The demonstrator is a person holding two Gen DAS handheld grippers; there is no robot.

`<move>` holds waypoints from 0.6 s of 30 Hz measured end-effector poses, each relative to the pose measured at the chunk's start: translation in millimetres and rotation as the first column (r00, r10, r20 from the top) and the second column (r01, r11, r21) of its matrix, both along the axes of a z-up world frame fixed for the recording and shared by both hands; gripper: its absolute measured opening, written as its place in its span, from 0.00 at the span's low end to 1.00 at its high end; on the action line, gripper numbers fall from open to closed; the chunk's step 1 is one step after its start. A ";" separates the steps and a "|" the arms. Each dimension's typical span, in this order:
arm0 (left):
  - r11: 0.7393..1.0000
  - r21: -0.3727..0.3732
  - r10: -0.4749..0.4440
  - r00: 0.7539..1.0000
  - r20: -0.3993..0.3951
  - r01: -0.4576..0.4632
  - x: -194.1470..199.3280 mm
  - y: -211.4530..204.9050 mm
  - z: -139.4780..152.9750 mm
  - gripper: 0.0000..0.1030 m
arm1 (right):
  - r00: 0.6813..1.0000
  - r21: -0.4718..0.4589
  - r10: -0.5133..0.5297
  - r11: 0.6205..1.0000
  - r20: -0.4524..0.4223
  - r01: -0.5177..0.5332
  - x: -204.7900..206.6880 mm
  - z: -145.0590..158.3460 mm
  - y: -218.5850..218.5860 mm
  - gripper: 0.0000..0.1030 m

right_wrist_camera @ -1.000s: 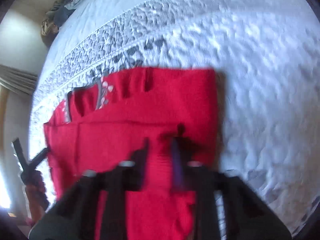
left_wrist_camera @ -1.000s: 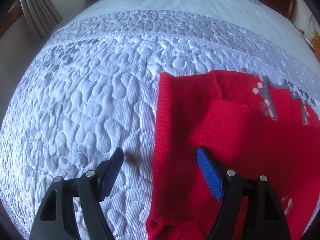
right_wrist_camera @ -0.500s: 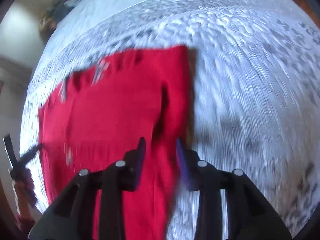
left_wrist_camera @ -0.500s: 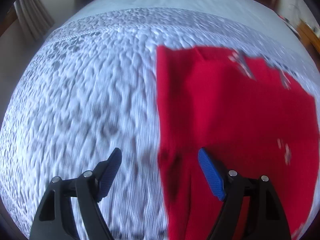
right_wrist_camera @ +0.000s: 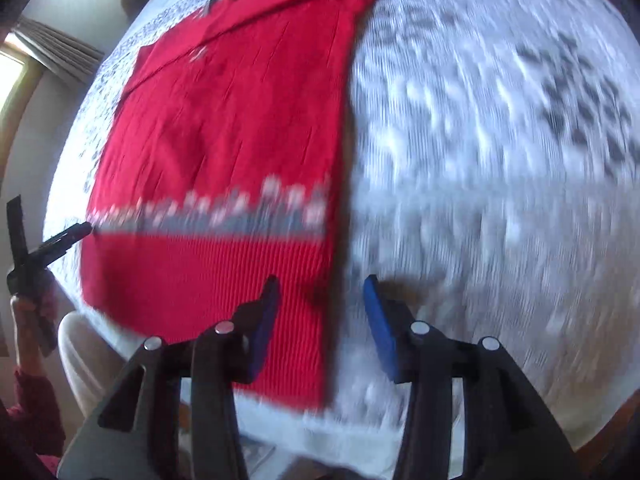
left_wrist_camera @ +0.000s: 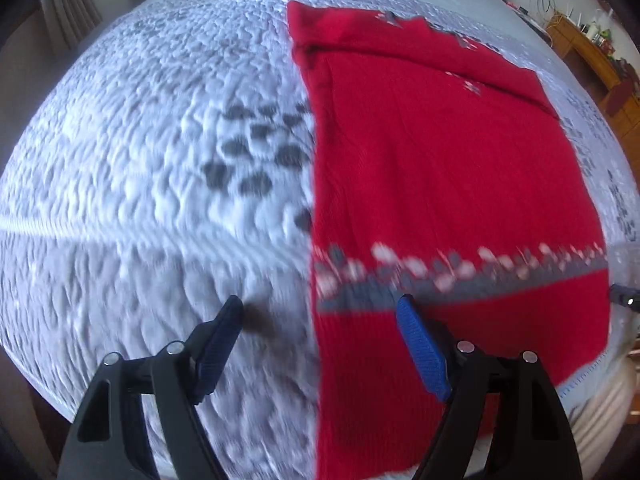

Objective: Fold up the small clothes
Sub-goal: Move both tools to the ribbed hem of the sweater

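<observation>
A red knit sweater (left_wrist_camera: 440, 168) with a grey and white patterned band lies flat on the quilted bedspread (left_wrist_camera: 140, 184), its sleeves folded in at the far end. My left gripper (left_wrist_camera: 320, 312) is open and empty, straddling the sweater's left edge near the hem. In the right wrist view the sweater (right_wrist_camera: 240, 128) lies left of centre. My right gripper (right_wrist_camera: 322, 292) is open and empty, straddling the sweater's right edge near the hem. The left gripper (right_wrist_camera: 68, 236) shows at the far left of that view.
The white and grey quilt (right_wrist_camera: 500, 160) covers the bed. Its near edge (right_wrist_camera: 320, 436) is just below the sweater's hem. Curtains (left_wrist_camera: 68, 20) hang at the far left. A wooden shelf (left_wrist_camera: 592, 56) stands at the far right.
Both grippers have pulled back toward the near bed edge, from the sweater's upper part to its hem. The right gripper's jaws have opened wider. The patterned band has come into view.
</observation>
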State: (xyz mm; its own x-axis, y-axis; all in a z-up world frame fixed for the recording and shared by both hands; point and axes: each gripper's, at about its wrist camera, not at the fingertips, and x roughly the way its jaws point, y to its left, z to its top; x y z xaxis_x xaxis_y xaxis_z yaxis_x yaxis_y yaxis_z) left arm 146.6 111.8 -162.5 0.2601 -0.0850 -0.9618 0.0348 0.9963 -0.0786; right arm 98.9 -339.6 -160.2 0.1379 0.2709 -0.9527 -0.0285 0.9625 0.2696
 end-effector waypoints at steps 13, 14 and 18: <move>1.000 -0.023 0.007 0.999 -0.032 -0.008 -57.5 -8.6 -2.0 0.76 | 1.000 0.006 -0.017 1.000 0.006 0.017 -42.7 -7.4 4.6 0.43; 1.000 -0.026 0.004 0.999 -0.034 -0.005 -59.4 -9.9 -2.1 0.76 | 1.000 0.005 -0.013 1.000 0.010 0.013 -43.3 -7.6 6.3 0.43; 0.999 -0.031 0.010 0.999 -0.035 -0.011 -70.6 -13.4 -1.7 0.70 | 1.000 0.012 -0.013 1.000 0.017 0.012 -46.5 -8.4 8.9 0.43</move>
